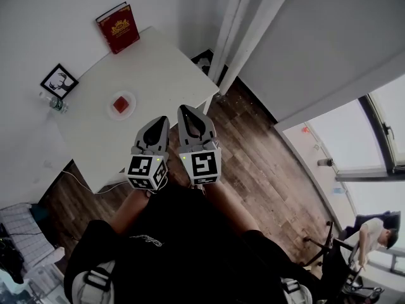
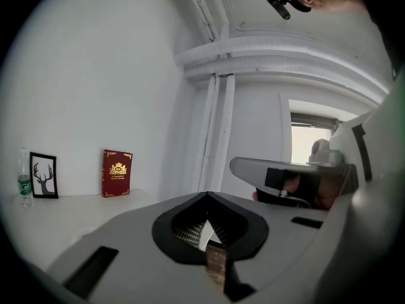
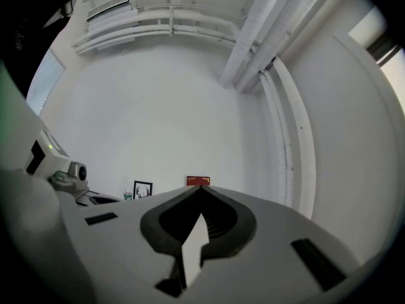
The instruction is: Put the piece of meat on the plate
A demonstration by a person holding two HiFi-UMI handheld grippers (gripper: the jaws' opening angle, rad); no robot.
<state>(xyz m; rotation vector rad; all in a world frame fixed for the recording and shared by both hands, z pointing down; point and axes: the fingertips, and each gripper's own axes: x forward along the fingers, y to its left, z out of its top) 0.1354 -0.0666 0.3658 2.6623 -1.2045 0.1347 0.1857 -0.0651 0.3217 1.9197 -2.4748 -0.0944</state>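
A small white plate (image 1: 131, 97) sits on the white table (image 1: 158, 62), and a red piece of meat (image 1: 121, 104) lies on it. My left gripper (image 1: 164, 120) and right gripper (image 1: 183, 109) are side by side at the table's near edge, to the right of the plate and apart from it. Both point toward the table. Each has its jaws closed tip to tip with nothing between them. The left gripper view shows its shut tips (image 2: 206, 196) and the right gripper (image 2: 288, 177) alongside. In the right gripper view the tips (image 3: 201, 189) meet too. Neither gripper view shows the plate.
A red book (image 1: 118, 28) leans on the wall at the table's far end. A framed deer picture (image 1: 59, 81) and a small bottle (image 1: 56, 103) stand at its left corner. White pipes (image 1: 247, 30) run down behind the table. A seated person (image 1: 373, 233) is far right.
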